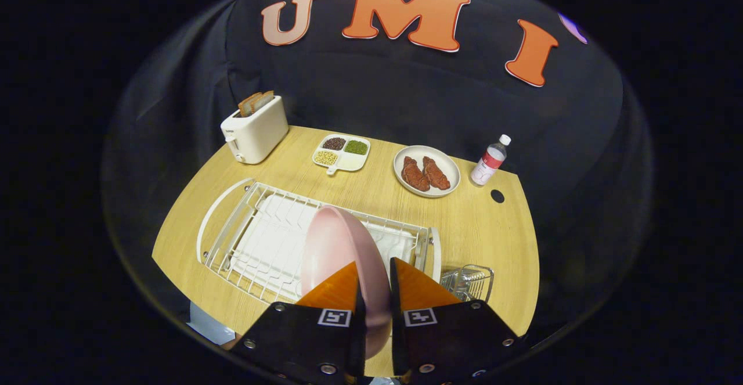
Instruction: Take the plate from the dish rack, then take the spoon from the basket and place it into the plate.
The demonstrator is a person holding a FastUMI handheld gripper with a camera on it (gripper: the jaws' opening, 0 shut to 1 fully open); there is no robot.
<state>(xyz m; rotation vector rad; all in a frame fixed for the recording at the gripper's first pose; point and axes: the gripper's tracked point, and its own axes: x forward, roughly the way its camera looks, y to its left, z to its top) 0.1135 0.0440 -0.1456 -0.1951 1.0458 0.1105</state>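
Observation:
A pink plate (pixel 335 248) stands on edge between my fingers, held above the white wire dish rack (pixel 255 240). My gripper (pixel 373 283) is shut on the plate's rim, one finger on each face. The plate hides part of the rack's right half. Just right of the rack and of my right finger sits a small wire basket (pixel 469 282); something metallic lies in it, but I cannot make out the spoon clearly.
On the wooden table (pixel 493 240) beyond the rack stand a white toaster (pixel 254 129) with bread, a divided tray of beans (pixel 341 153), a plate with two pieces of meat (pixel 426 171) and a small bottle (pixel 490 161). A dark hole (pixel 497 195) marks the tabletop.

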